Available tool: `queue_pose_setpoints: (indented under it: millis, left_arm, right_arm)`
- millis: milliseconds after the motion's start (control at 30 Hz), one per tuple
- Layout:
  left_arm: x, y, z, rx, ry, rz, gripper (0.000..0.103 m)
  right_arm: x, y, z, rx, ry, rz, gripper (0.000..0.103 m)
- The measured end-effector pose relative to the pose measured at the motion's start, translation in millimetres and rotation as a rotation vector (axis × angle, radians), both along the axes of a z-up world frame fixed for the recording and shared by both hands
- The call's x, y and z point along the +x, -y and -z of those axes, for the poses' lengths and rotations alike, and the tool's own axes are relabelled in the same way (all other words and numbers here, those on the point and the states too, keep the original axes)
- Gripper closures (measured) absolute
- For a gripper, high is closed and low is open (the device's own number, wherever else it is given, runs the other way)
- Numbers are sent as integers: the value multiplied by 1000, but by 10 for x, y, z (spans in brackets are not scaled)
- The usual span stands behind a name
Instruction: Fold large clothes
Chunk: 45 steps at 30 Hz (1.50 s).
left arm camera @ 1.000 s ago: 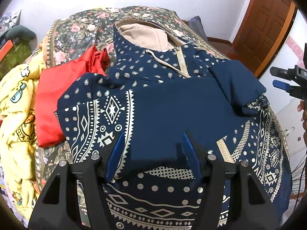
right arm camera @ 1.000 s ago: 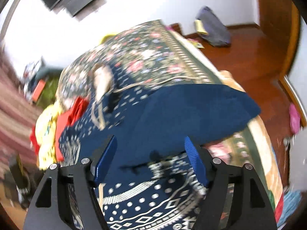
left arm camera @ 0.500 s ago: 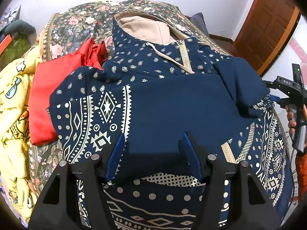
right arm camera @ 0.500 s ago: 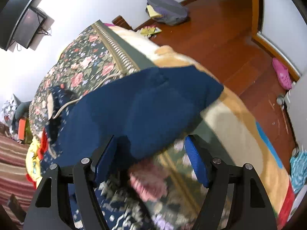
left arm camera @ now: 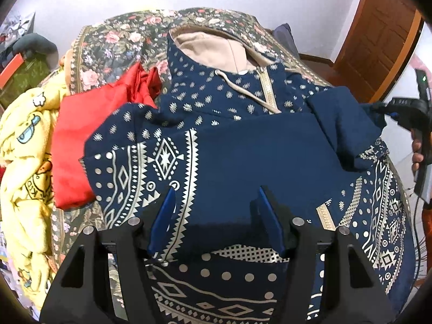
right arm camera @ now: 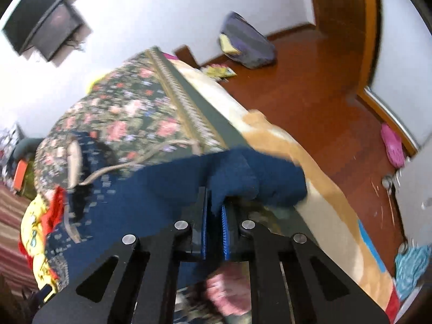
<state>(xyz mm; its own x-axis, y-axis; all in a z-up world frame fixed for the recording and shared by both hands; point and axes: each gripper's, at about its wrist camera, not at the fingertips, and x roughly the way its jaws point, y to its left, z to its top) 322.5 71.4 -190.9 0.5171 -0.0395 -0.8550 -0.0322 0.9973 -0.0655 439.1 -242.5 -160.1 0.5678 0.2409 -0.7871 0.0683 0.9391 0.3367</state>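
Note:
A navy hooded sweatshirt (left arm camera: pixel 243 145) with gold patterns and a beige hood lies spread on the bed, one plain navy sleeve folded across its chest. My left gripper (left arm camera: pixel 216 216) is open, its blue fingers low over the folded sleeve near the hem. My right gripper (right arm camera: pixel 214 226) is shut on the cuff end of the other navy sleeve (right arm camera: pixel 237 178) at the bed's right edge. It also shows in the left wrist view (left arm camera: pixel 397 110), at the sleeve's end.
A red garment (left arm camera: pixel 89 132) and a yellow cartoon blanket (left arm camera: pixel 24 156) lie left of the sweatshirt on the floral bedspread (left arm camera: pixel 116 40). Wooden floor (right arm camera: pixel 310 81), a grey bag (right arm camera: pixel 248 46) and a pink slipper (right arm camera: pixel 391 143) are right of the bed. A door (left arm camera: pixel 378 32) stands at back right.
My right gripper has gone from open above the sleeve to shut on its cuff end. The left gripper stays open and has barely moved.

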Motion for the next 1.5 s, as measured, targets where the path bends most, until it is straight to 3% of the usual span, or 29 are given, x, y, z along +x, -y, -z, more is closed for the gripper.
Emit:
queue_pose_setpoints:
  millis: [267,400,567,800,867,933,1000,1067,1333,1500]
  left_arm:
    - [-185,-82,-274,0,72,-6,42]
    - [-314,-157,-389,-9,103,-12,42]
    - [-459,-309,-455,-20,118,-32,42]
    - [-618,-552,-404,-36,102,-77,41]
    - [-639,-595,-362,-41,90,-88,41]
    - [-648,-613,-325,-44,82,-94,41]
    - [-635,-607,-298,-45,74,-97,41]
    - [-608,-578,-269,-47,66,-96,41]
    - [-393,-303,-119,-37,21,-61,41]
    - [-271,-122,-35,-27,-2,-34,41]
  right_arm:
    - [-335,-706,-971,-6,208,-207,96]
    - [-510,-1208,-1294,26,261,-333,97]
    - [-730,-1757,-1369,25,280,-455,96]
    - [-976,-2246,-1018,-25,215,-574,96]
    - [-960,-2190,-897,-40,186,-551,96]
    - [-884,-2042,-787,-27,128,-520,88]
    - [-768,-1786,-654,16,59,-462,63]
    - [-670,-1461,-556,48,33,-372,52]
    - [-435,-217,-155,71,-51,-73,52]
    - [-351,132,76,95,-97,13,52]
